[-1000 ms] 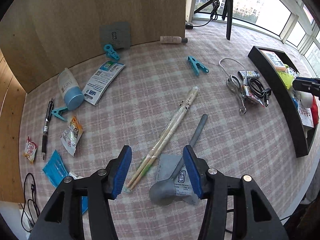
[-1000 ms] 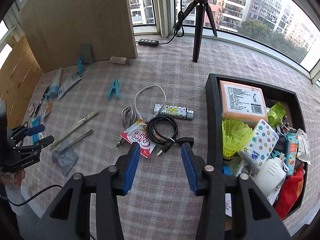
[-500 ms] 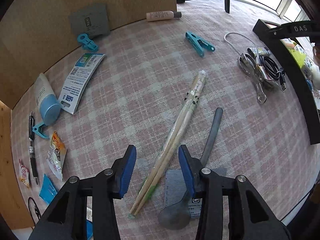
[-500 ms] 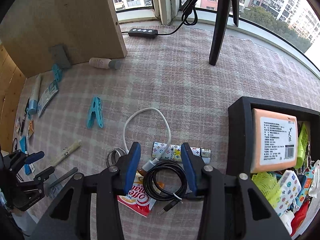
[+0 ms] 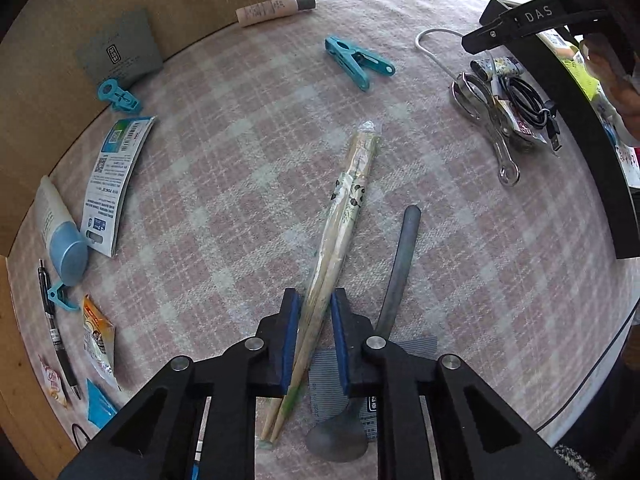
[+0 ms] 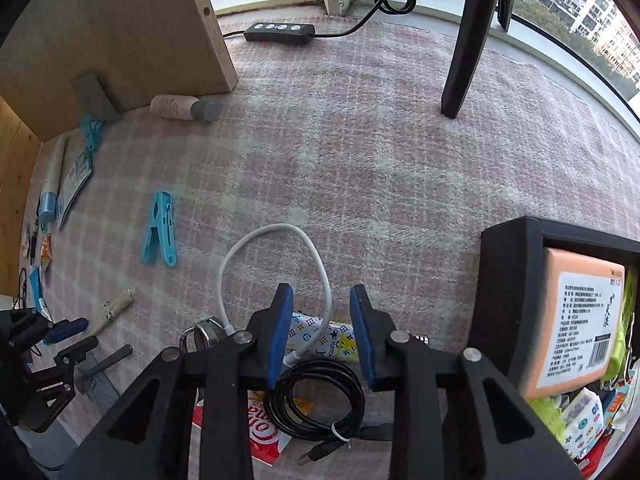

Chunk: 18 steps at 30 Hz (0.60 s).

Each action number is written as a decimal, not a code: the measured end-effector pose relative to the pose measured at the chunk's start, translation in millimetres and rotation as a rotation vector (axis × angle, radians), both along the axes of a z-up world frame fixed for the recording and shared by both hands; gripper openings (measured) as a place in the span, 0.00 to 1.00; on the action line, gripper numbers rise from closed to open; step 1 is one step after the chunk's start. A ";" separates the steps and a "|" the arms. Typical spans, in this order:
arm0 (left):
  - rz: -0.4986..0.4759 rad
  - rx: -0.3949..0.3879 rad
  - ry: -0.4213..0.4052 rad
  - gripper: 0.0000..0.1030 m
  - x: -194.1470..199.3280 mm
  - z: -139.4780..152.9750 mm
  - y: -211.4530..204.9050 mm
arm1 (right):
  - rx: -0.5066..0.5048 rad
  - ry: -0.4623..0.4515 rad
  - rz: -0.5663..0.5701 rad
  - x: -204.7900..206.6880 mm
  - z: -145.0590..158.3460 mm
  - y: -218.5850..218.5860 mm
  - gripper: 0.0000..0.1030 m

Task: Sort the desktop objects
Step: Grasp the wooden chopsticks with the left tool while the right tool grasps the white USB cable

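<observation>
My left gripper [image 5: 314, 312] has closed on the wrapped pair of chopsticks [image 5: 344, 216], which lie on the checked cloth and run between its blue pads. A grey spoon [image 5: 394, 276] lies just right of them on a grey card. My right gripper [image 6: 320, 320] is open and low over a patterned lighter [image 6: 320, 338], a white cable loop [image 6: 276, 256] and a coiled black cable [image 6: 316, 396]. The black tray [image 6: 500, 292] full of sorted items is to its right.
A teal clothespin [image 5: 358, 62], metal clips [image 5: 486, 120], a tube [image 5: 60, 232], a leaflet [image 5: 114, 176], a pen [image 5: 56, 328], snack packets [image 5: 96, 336] and a small bottle [image 5: 274, 10] lie about. A wooden board [image 6: 120, 32] and a tripod leg [image 6: 466, 36] stand at the back.
My left gripper moved down and forward and narrowed from wide open to shut around the chopsticks. My right gripper moved forward and down over the lighter and cables, staying open.
</observation>
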<state>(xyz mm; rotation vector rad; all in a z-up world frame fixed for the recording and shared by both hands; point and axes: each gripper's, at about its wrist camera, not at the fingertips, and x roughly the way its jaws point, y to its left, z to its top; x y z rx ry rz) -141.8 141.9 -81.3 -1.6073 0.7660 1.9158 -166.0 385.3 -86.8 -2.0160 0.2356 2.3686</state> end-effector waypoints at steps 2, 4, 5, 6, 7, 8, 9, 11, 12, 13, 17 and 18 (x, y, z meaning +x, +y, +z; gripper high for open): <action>0.020 0.019 -0.004 0.15 -2.5 0.2 -1.0 | -0.004 -0.013 -0.004 -0.6 -6.1 -0.7 0.26; 0.032 0.033 0.009 0.14 -2.5 0.2 -0.4 | -0.002 0.000 -0.005 0.1 -6.8 -2.5 0.26; 0.034 0.037 0.017 0.14 -1.9 0.1 0.5 | 0.001 0.005 -0.007 0.8 -6.9 -3.7 0.25; 0.034 0.039 0.023 0.13 -1.4 -0.1 1.7 | 0.002 0.009 -0.011 1.7 -7.2 -4.8 0.21; 0.037 0.044 0.028 0.13 -0.3 -0.1 3.1 | 0.013 0.014 -0.017 2.7 -7.2 -6.1 0.18; 0.044 0.051 0.032 0.12 0.7 0.2 4.2 | 0.017 0.017 -0.020 3.6 -7.1 -7.4 0.08; 0.055 0.058 0.033 0.12 -0.3 0.4 4.7 | 0.007 0.020 -0.021 4.7 -6.9 -8.4 0.05; 0.071 0.072 0.028 0.11 0.5 0.6 8.9 | -0.014 0.041 -0.033 8.7 -2.7 -9.1 0.05; 0.075 0.077 0.028 0.10 0.1 1.4 9.1 | -0.018 0.056 -0.036 11.1 1.0 -9.7 0.05; 0.080 0.080 0.032 0.05 -0.4 2.8 8.7 | -0.020 0.070 -0.036 13.4 5.2 -10.2 0.05; 0.093 0.085 0.044 0.04 -1.9 10.2 0.1 | -0.042 0.130 -0.056 24.7 27.0 -10.2 0.04; 0.094 0.083 0.052 0.04 -2.0 11.7 -1.0 | -0.044 0.144 -0.063 27.0 32.4 -9.6 0.04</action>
